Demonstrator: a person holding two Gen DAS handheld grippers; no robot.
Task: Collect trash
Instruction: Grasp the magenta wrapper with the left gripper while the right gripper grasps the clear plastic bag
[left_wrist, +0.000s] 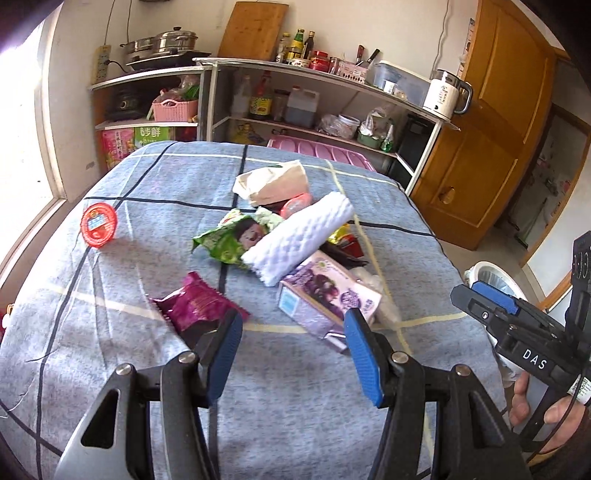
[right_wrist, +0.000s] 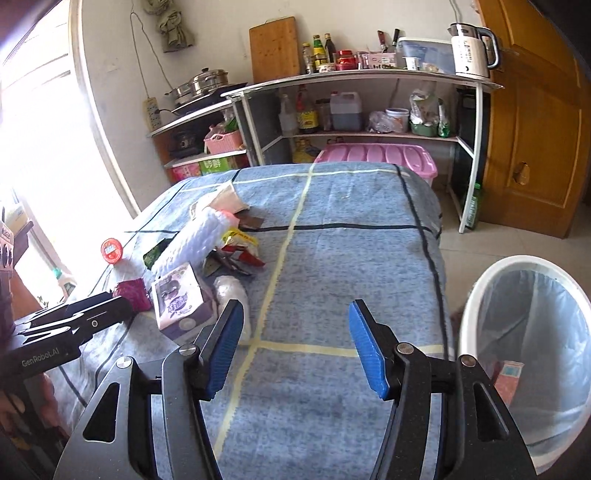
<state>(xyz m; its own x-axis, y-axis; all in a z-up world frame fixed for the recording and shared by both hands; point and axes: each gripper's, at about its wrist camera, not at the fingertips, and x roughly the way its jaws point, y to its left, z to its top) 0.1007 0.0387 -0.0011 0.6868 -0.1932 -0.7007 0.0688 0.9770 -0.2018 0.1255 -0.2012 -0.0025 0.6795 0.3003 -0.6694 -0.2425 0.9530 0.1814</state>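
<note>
Trash lies in a pile on the blue checked tablecloth: a magenta wrapper, a purple carton, a white foam sleeve, a green snack bag, a beige paper bag and a red-lidded cup. My left gripper is open and empty, just before the wrapper and carton. My right gripper is open and empty over bare cloth, right of the pile. The carton and the foam sleeve show in the right wrist view. A white bin with a liner stands to the table's right.
Shelves with bottles, pots and a kettle stand behind the table. A pink lidded box sits on the floor behind it. A wooden door is at the right. A bright window is at the left.
</note>
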